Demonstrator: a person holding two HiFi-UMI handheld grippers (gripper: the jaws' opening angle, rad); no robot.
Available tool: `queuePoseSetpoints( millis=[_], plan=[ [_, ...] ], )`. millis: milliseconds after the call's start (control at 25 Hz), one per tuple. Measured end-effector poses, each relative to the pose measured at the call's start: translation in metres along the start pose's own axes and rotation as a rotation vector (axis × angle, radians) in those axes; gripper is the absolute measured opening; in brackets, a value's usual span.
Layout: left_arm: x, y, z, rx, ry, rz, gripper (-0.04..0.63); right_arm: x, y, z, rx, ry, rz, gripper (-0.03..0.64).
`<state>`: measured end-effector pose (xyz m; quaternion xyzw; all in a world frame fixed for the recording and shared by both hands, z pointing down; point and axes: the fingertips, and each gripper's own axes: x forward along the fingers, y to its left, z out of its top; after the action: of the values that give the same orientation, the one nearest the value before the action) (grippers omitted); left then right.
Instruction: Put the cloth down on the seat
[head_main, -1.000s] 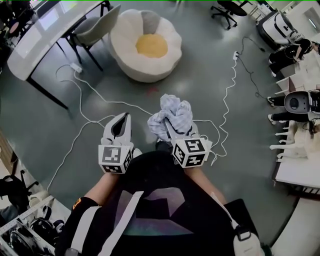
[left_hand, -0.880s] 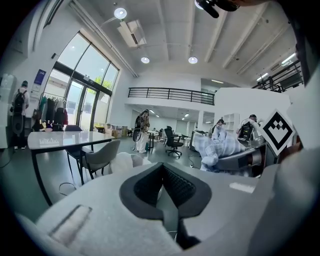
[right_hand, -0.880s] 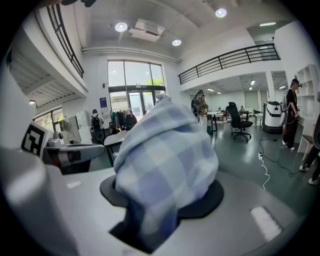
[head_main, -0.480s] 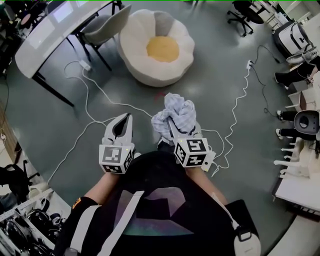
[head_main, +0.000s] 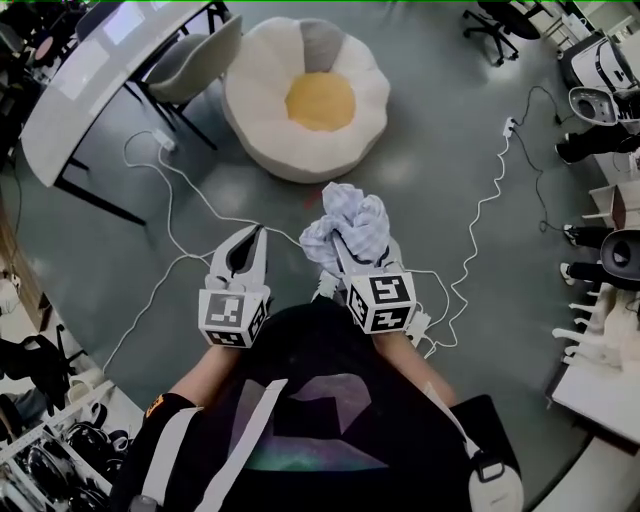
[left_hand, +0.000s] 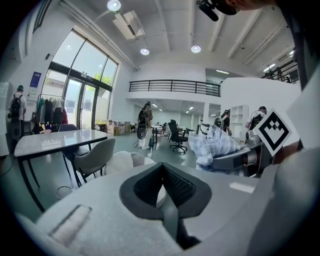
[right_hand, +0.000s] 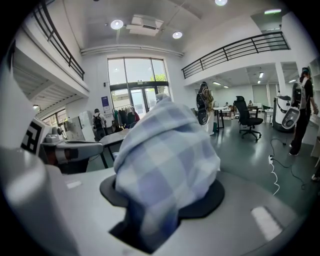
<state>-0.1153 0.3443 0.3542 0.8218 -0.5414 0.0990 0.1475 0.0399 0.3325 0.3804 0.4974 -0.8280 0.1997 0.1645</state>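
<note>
Bright even daylight; fisheye warps the edges.

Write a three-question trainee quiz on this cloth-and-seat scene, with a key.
1. Which tool holds the checked cloth? A) left B) right C) neither
2. True or false: the cloth already lies on the flower-shaped seat.
3. Fill in: the seat's centre cushion is ____ in colour.
Key:
1. B. The right tool is shut on the cloth, and the left tool holds nothing.
2. False. The cloth is up in the tool, short of the seat.
3. Yellow.
</note>
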Motion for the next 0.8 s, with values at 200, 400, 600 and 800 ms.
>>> queuePoseSetpoints(
  millis=[200, 400, 600, 800],
  plan=[
    [0.042, -0.01, 0.012, 0.001, 0.006, 0.003, -0.002, 0.013, -0.038, 0.013, 0.001, 0.0, -0.001, 0.224],
    [0.08, -0.026, 0.024, 0.01, 0.011, -0.008, -0.002, 0.022, -0.073, 0.029, 0.001, -0.005, -0.001, 0.224],
    [0.107, -0.041, 0.03, 0.02, 0.017, -0.015, -0.002, 0.029, -0.097, 0.038, -0.005, -0.009, 0.011, 0.224],
    [0.121, -0.047, 0.03, 0.018, 0.024, -0.014, -0.002, 0.03, -0.11, 0.038, 0.005, -0.002, 0.013, 0.224]
  ],
)
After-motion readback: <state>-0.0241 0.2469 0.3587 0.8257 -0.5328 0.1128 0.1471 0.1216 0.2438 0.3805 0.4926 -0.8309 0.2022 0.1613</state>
